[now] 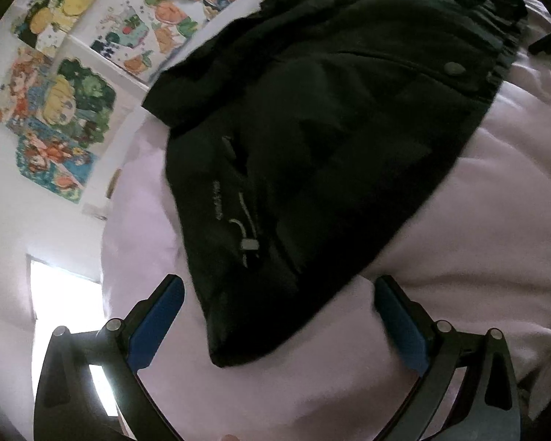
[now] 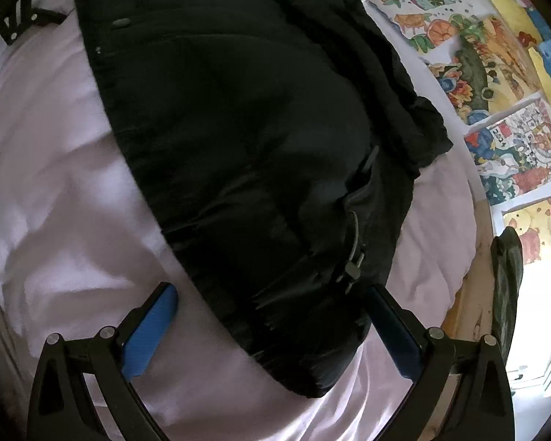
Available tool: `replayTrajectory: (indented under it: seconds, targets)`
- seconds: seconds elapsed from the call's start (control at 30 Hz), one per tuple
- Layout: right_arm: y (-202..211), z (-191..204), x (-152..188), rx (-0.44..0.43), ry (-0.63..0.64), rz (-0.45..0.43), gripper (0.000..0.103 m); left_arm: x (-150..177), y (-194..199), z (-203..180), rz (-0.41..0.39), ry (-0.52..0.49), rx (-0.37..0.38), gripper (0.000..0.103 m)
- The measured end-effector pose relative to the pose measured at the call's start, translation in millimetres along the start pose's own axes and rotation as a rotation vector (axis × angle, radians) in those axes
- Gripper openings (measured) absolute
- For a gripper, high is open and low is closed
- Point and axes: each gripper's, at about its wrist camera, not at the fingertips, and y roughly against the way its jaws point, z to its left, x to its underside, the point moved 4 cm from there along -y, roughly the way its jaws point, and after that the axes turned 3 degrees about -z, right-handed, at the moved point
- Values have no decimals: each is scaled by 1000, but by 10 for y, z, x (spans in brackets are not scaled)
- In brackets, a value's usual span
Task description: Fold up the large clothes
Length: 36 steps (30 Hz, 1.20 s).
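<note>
a black jacket (image 1: pixel 330 128) lies folded into a thick bundle on a pale pink sheet (image 1: pixel 477 220) that covers the bed. in the left wrist view the left gripper (image 1: pixel 279 290) hangs above the near corner of the jacket with its jaws wide apart, the blue pads (image 1: pixel 158 323) standing on either side of that corner and touching nothing. a grey cord with a toggle (image 1: pixel 249 245) runs down the fabric just ahead of the gripper, beside a line of small grey print, and a round snap (image 1: pixel 454 69) shows near the far hem. in the right wrist view the right gripper (image 2: pixel 272 294) also hovers over the jacket (image 2: pixel 257 147), jaws spread wide, one blue pad (image 2: pixel 150 334) over bare sheet (image 2: pixel 55 183) and the other at the edge of the dark cloth; whether that pad touches the cloth cannot be told. the toggle (image 2: pixel 352 267) and cord lie near that far pad. a crumpled flap of the jacket sticks out toward the wall. on the white wall (image 1: pixel 55 220) beside the bed hang bright cartoon posters (image 1: pixel 55 117), seen again in the right view (image 2: pixel 496 92). a wooden bed edge (image 2: pixel 474 294) shows between sheet and wall, with a dark green thing (image 2: pixel 507 286) leaning by it, too blurred to name. both views are a little smeared.
</note>
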Motion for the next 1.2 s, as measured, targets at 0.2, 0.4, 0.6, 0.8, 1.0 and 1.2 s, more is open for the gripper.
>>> replayTrajectory:
  seconds: [0.2,0.4,0.6,0.8,1.0,1.2]
  targets:
    - [-23,-37,5,26,-15,-11,103,-40,-50,56,-20,15,-76,102]
    - [-69,17,35,150,67,-20,103,-100,-65,163,-20,41,-137,97]
    - [-127,26,57,234,108,-9,102,-145,-10,169,-20,64,-87,52]
    - [-86,-26,42,267,110,-32,44,-234,106,87,-63,49,-59,14]
    - [105,-142,-57,227,18,-87,22,-337,287,239,-128,120,-59,7]
    - [528,-408,-162,215,-125,-163,14,-513,782,439,-242,223,-79,4]
